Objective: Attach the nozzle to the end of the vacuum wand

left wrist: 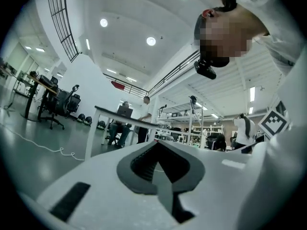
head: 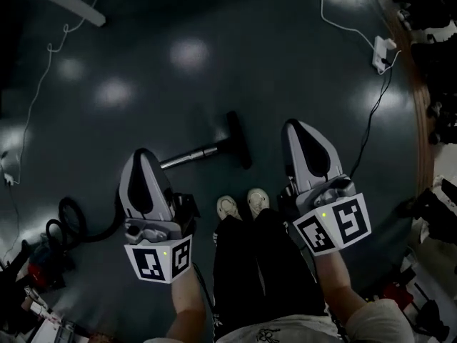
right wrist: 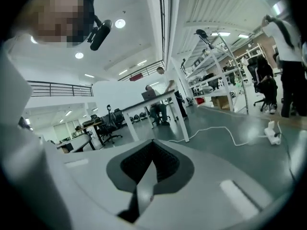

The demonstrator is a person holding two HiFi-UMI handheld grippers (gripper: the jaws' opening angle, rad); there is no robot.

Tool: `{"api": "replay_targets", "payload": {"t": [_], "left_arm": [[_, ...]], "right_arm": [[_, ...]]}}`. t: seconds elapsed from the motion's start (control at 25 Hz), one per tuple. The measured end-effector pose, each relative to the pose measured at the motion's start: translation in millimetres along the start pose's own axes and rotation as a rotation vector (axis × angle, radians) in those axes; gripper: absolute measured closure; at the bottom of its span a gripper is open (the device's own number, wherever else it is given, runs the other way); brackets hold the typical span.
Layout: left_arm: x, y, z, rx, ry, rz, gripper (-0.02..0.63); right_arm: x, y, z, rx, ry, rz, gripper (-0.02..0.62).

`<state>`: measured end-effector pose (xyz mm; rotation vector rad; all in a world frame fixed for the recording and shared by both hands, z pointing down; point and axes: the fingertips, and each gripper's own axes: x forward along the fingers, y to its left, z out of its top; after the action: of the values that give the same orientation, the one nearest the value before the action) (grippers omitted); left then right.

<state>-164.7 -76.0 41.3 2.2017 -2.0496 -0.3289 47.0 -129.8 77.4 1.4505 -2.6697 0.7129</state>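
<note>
On the dark floor lies the vacuum wand (head: 189, 156), a metal tube, with the black floor nozzle (head: 239, 139) at its far end, just beyond the person's shoes. A black hose (head: 71, 224) curls away at the left. Both grippers are held high above the floor, far from the wand. My left gripper (head: 140, 164) is shut with nothing in it; its jaws (left wrist: 156, 150) meet at the tips. My right gripper (head: 300, 136) is also shut and empty, jaws (right wrist: 152, 150) together. The two gripper views look level across the room, not at the vacuum.
A white power strip (head: 383, 52) with a white cable lies on the floor at the upper right. Clutter lines the right edge and lower left corner. A white table (left wrist: 120, 123) with seated people, office chairs (left wrist: 55, 104) and shelving (right wrist: 216, 66) stand across the room.
</note>
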Motion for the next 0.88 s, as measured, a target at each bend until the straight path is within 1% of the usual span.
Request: {"api": "replay_targets", "payload": {"t": [0.12,0.2,0.24,0.28,0.32,0.36,0.44,0.6,0.88], "left_arm": [[2.6,-75.0,156.4,-0.049,0.017,-0.020,0.604],[-3.6,-129.5,250.4,-0.029,0.001,-0.057,0.605],[-7.7,-152.3,289.5,-0.010,-0.018,-0.078,0.606],[-12.5,-169.6,320.8,0.012,-0.039,-0.093,0.604],[-18.3,-180.7,343.5,0.037,-0.055,-0.099,0.604],[-25.4,-186.6,358.2,0.063,-0.062,-0.099,0.605],[-41.6,-190.8,372.5,0.088,-0.052,-0.087,0.605],[-66.8,-194.3,384.9,0.077,-0.060,-0.063,0.606],[-94.9,-187.8,390.6,0.094,-0.057,-0.057,0.606]], "right_arm": [[-61.3,60.7,149.2,0.003,0.004,-0.009,0.588],[-108.8,95.2,243.3,-0.018,-0.041,-0.007,0.588],[-130.4,110.1,284.1,-0.039,-0.078,-0.006,0.589],[-148.8,124.0,317.8,-0.063,-0.114,-0.004,0.589],[-163.6,137.2,342.6,-0.085,-0.144,0.001,0.589],[-175.5,149.6,358.0,-0.100,-0.163,0.008,0.589],[-194.1,168.9,368.0,-0.111,-0.171,0.026,0.588],[-213.0,186.9,360.7,-0.124,-0.155,0.054,0.589],[-230.1,214.9,349.4,-0.128,-0.137,0.094,0.589]]}}
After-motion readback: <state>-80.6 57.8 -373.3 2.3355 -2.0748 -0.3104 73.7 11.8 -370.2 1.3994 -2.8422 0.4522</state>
